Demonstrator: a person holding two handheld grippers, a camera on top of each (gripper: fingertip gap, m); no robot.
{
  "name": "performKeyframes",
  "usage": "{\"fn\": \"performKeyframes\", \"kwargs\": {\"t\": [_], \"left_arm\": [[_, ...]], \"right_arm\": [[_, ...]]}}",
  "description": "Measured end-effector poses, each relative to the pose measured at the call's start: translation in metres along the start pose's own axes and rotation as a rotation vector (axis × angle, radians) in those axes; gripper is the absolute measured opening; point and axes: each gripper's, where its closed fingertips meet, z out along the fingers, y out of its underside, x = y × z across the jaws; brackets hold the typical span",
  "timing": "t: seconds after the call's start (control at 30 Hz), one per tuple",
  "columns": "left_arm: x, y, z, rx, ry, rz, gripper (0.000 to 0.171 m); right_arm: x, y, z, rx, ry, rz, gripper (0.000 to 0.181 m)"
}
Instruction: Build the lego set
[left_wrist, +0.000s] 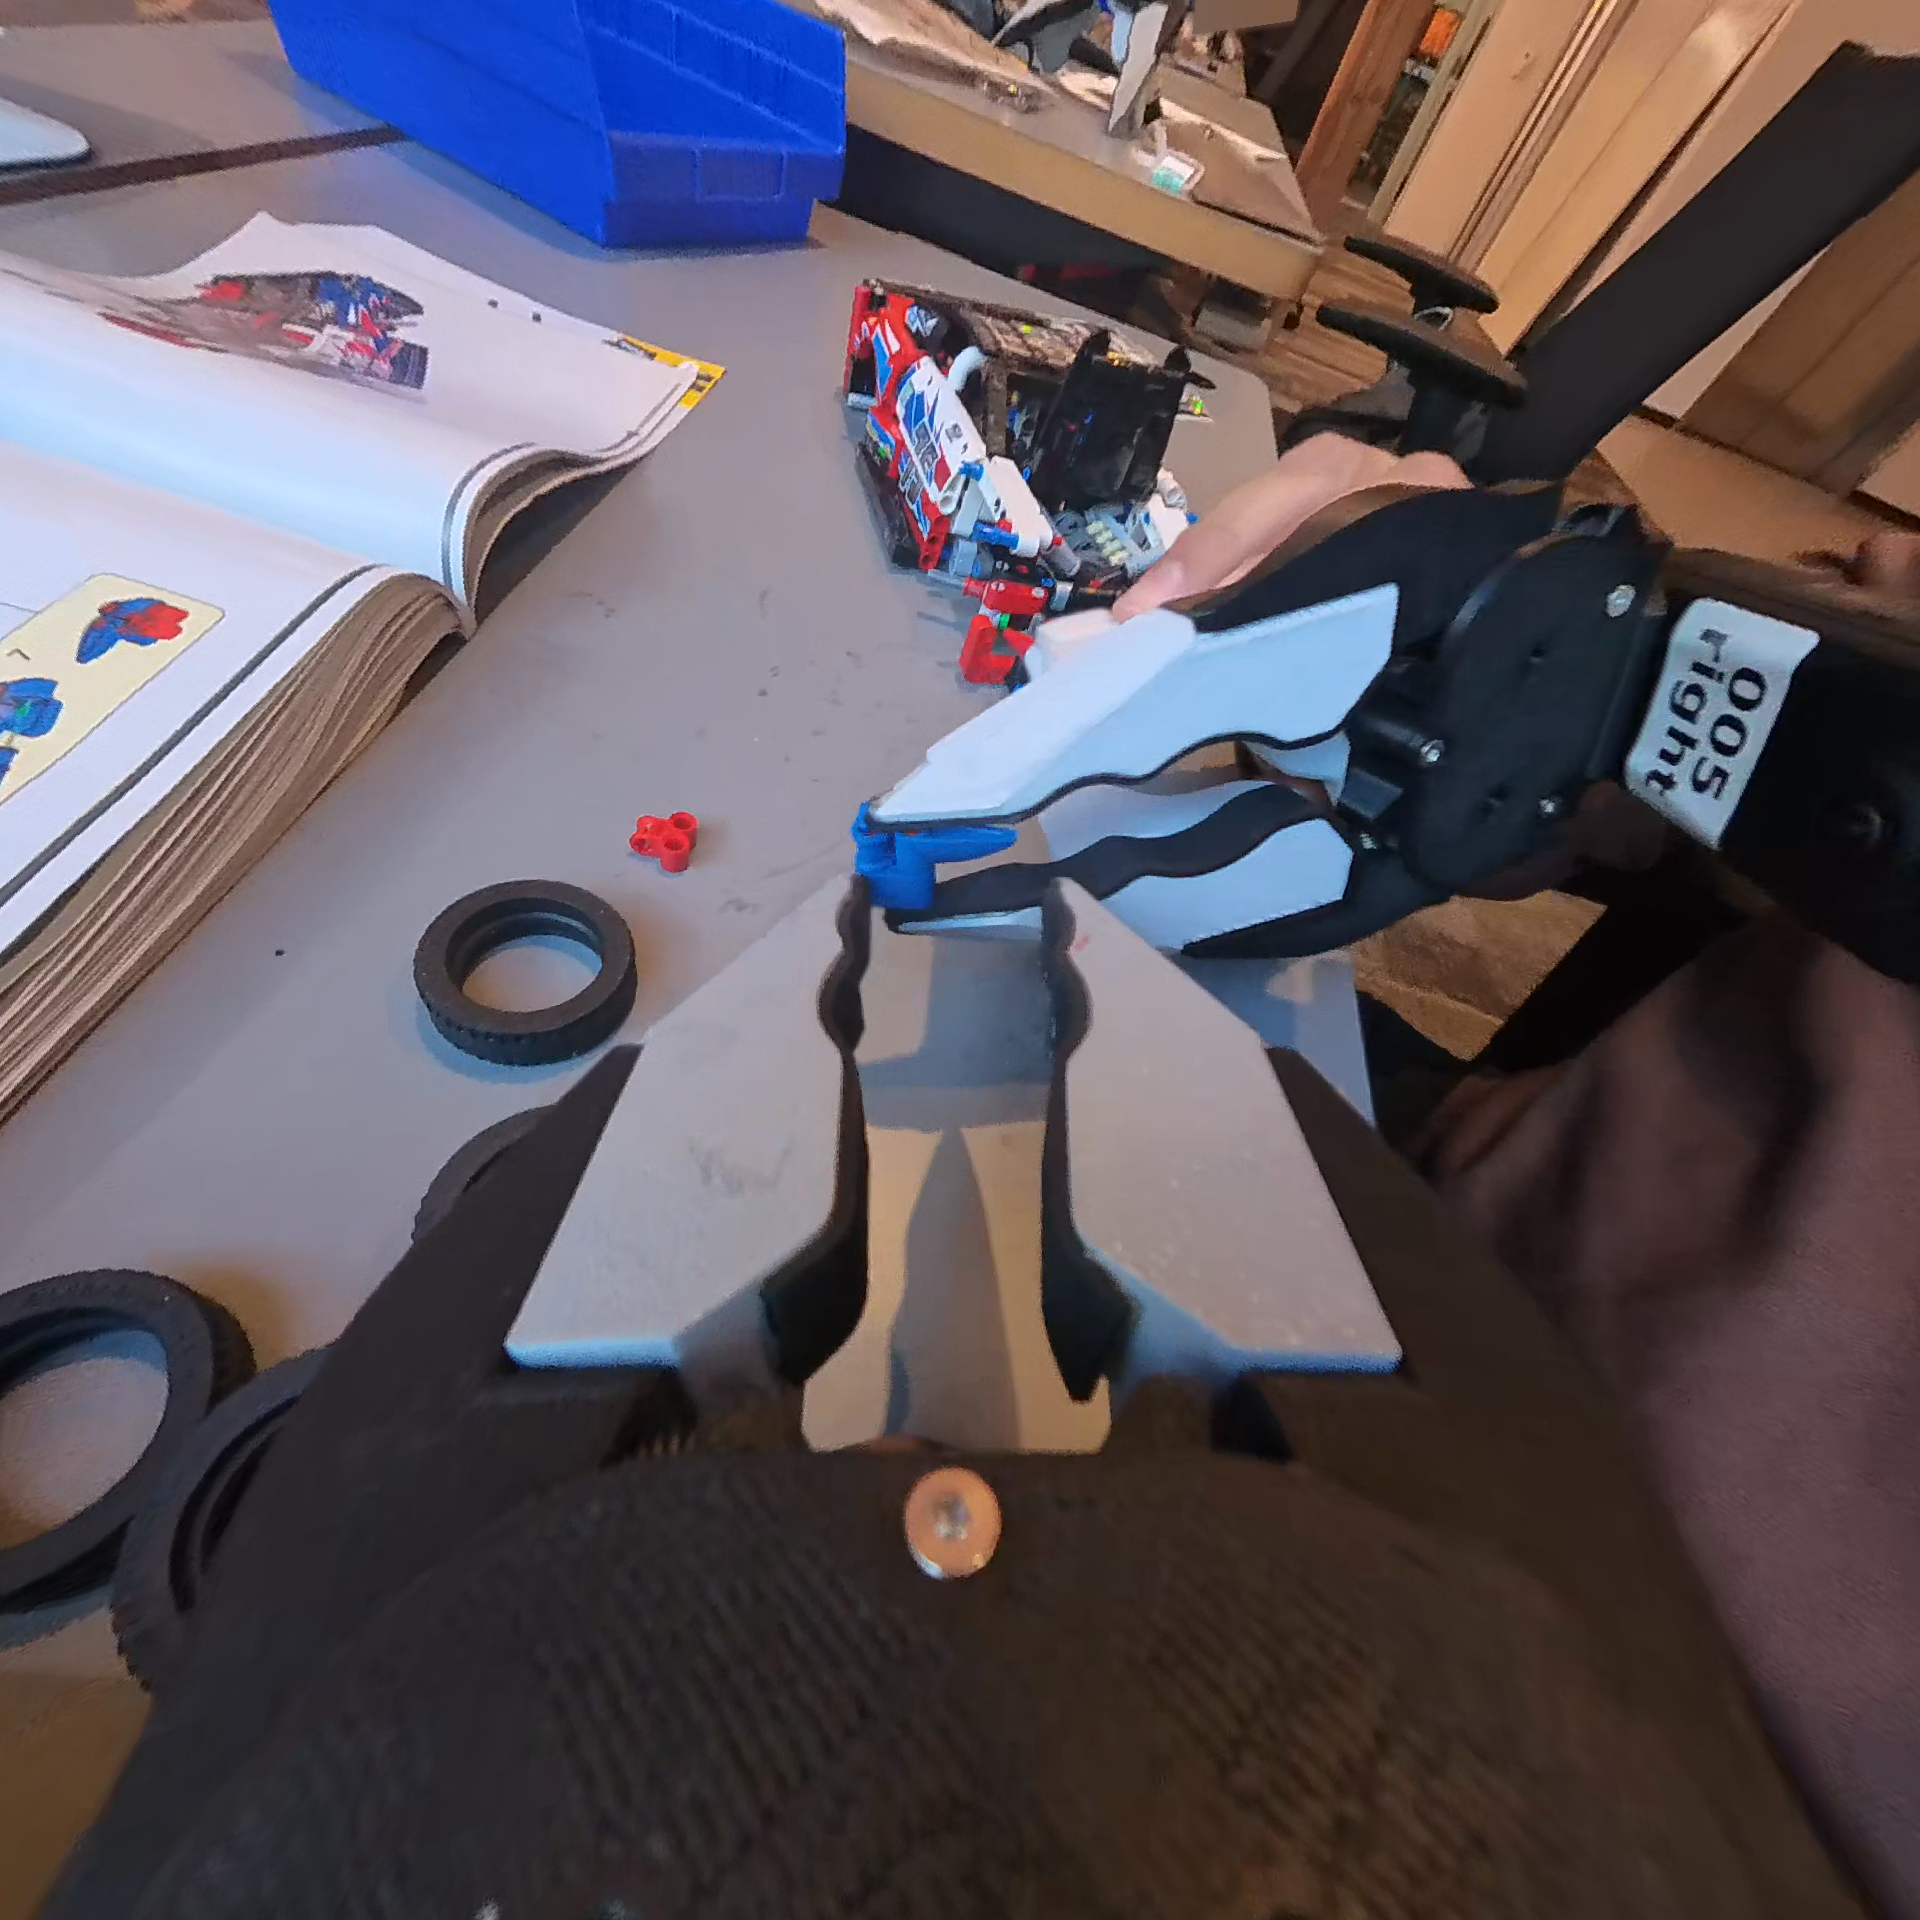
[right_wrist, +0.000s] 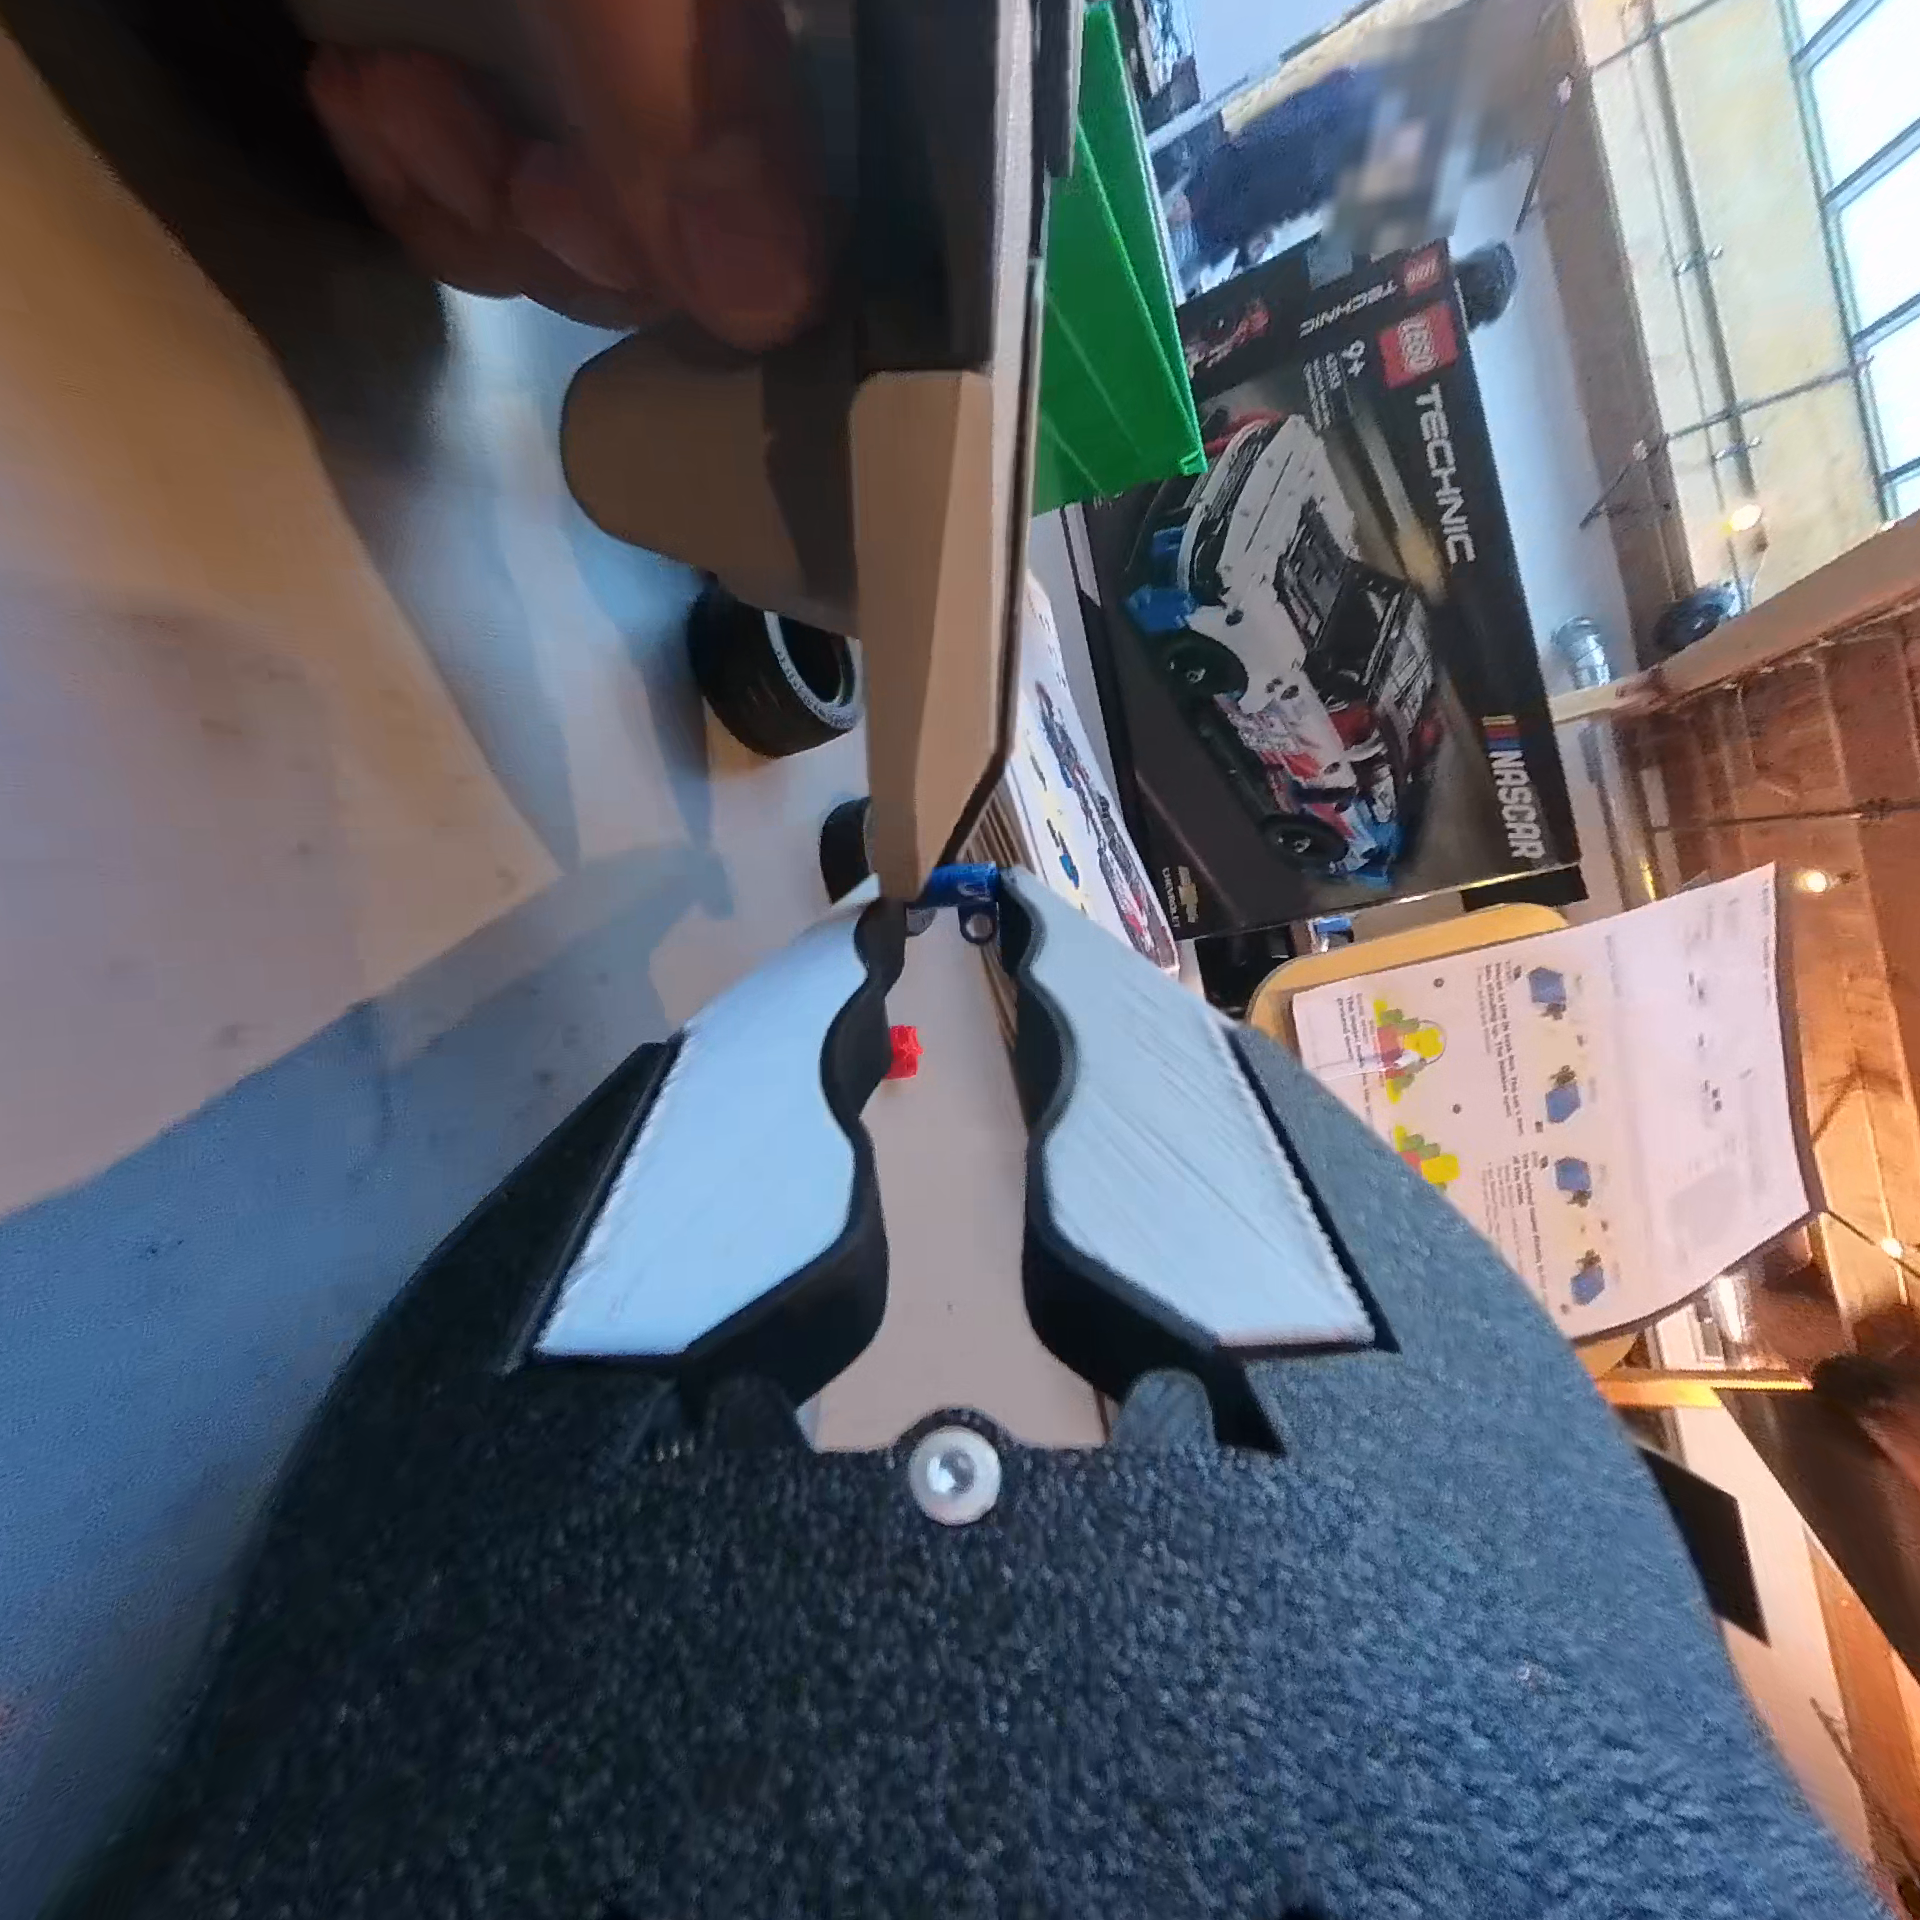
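Two grippers meet over a grey bench (left_wrist: 665, 644), tip to tip. Largest items first: one blue bin (left_wrist: 582, 104) at the far edge, one open instruction book (left_wrist: 260, 447) at the left, one set box (right_wrist: 1340, 623) with a car picture standing behind the book in the right wrist view, next to one green bin (right_wrist: 1112, 343). One partly built red, white and black car model (left_wrist: 997, 457) lies near the bench's far right corner. Tyres: one black tyre (left_wrist: 525, 971) loose by the book, at least two more stacked at the lower left (left_wrist: 94, 1403). One small red connector (left_wrist: 665, 837) lies alone between tyre and grippers.

Right gripper (left_wrist: 935, 862) comes in sideways, a hand (left_wrist: 1278, 520) on it, clamped on one small blue piece (left_wrist: 899, 857). Left gripper (left_wrist: 956, 914) has its jaws apart, tips just beside that blue piece; cannot tell if they touch it.

Room: more benches behind, one black office chair (left_wrist: 1455, 343), brick wall and windows, one printed sheet (right_wrist: 1558, 1101) on a round wooden top.
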Motion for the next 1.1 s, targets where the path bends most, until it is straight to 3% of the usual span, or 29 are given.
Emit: {"fn": "performKeyframes", "kwargs": {"t": [0.33, 0.73, 1.1], "left_arm": [[0.004, -0.003, -0.001, 0.025, -0.007, 0.049, 0.022], [0.001, -0.003, -0.001, 0.024, -0.038, 0.067, 0.020], [-0.008, 0.003, 0.000, -0.023, -0.117, 0.083, 0.014]], "right_arm": [[-0.002, -0.012, -0.005, 0.021, 0.054, -0.146, 0.017], [-0.003, -0.003, 0.000, 0.042, 0.009, -0.015, 0.017], [-0.009, -0.001, 0.005, 0.027, 0.007, -0.036, 0.017]]}}
